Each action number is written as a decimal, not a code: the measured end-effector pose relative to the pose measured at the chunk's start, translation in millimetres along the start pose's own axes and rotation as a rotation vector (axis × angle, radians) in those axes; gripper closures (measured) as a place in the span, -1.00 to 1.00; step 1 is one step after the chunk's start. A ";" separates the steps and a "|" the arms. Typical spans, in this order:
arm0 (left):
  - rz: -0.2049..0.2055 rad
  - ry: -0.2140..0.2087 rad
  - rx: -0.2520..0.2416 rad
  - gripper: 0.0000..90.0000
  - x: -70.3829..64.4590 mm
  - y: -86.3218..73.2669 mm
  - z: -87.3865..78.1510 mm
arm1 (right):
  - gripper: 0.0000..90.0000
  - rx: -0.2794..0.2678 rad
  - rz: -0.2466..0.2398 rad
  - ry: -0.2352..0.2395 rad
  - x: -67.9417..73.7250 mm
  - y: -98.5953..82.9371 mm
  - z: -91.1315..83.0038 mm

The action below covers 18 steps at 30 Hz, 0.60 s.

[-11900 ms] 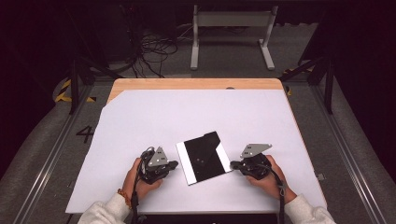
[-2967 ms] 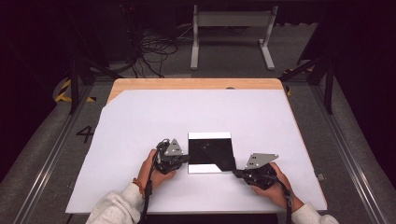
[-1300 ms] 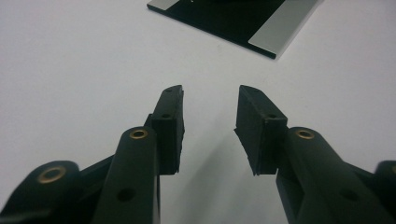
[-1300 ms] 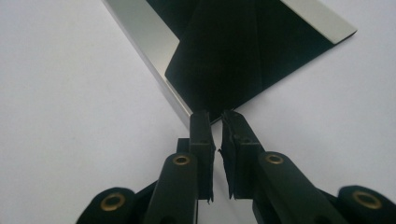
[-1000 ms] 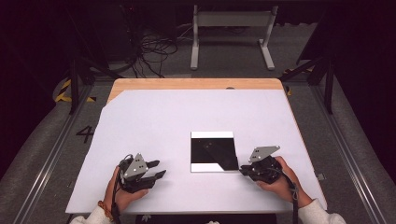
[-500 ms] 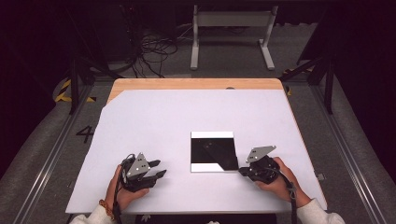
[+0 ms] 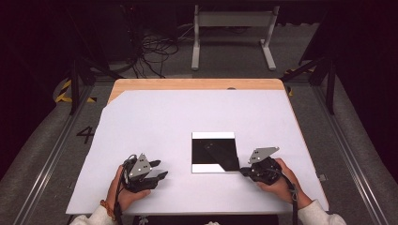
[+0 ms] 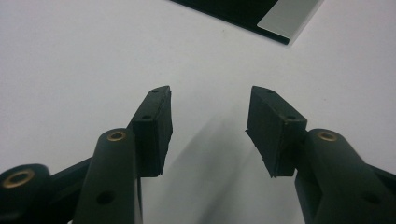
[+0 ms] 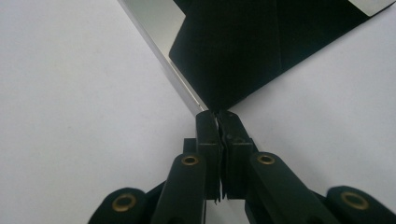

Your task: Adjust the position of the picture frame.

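Note:
A black square sheet (image 7: 212, 151) with pale strips along its far and near edges lies flat on the white table (image 7: 155, 122), right of centre. My right gripper (image 7: 242, 170) is at the sheet's near right corner, shut on the tip of a black flap (image 9: 243, 51) there. In the right gripper view the jaws (image 9: 217, 116) meet on that tip, with a pale edge running off to the left. My left gripper (image 7: 159, 169) rests open near the front left, apart from the sheet. Between its jaws (image 8: 209, 116) there is only table, and the sheet's corner (image 8: 243, 11) lies beyond.
The table's wooden far edge (image 7: 197, 84) shows beyond the white cover. Cables (image 7: 150, 47) and a metal stand (image 7: 232, 33) are on the dark floor behind. Metal rails (image 7: 47, 159) run along both sides of the table.
My left gripper left the sheet's left edge and moved to the front left, open. The right gripper edged left onto the near right corner, where a black flap now reaches it.

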<state>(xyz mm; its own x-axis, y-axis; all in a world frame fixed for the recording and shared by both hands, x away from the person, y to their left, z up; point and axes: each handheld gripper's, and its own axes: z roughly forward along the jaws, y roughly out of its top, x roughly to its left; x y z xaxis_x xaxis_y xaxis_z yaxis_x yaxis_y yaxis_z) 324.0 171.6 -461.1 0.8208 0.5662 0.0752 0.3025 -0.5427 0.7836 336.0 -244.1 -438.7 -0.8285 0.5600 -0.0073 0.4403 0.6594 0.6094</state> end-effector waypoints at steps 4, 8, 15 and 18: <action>-0.007 0.002 0.002 0.12 0.7 -1.2 -0.8 | 0.95 0.004 -0.007 -0.003 0.4 1.4 0.0; -0.012 0.003 -0.002 0.11 0.8 -1.1 -1.4 | 0.95 0.021 -0.020 -0.012 1.2 1.9 0.3; -0.012 0.008 0.007 0.03 0.8 -1.1 0.5 | 0.92 0.053 -0.041 -0.020 1.8 4.1 1.8; -0.012 0.007 0.010 0.03 0.8 -1.0 0.9 | 0.93 0.046 -0.042 -0.028 2.0 3.9 2.0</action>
<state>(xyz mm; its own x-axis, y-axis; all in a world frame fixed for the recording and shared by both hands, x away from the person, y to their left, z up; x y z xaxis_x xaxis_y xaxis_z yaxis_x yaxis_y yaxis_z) 324.8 172.0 -462.3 0.8139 0.5767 0.0701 0.3169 -0.5419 0.7784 336.8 -239.3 -437.9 -0.8365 0.5452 -0.0548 0.4217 0.7044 0.5710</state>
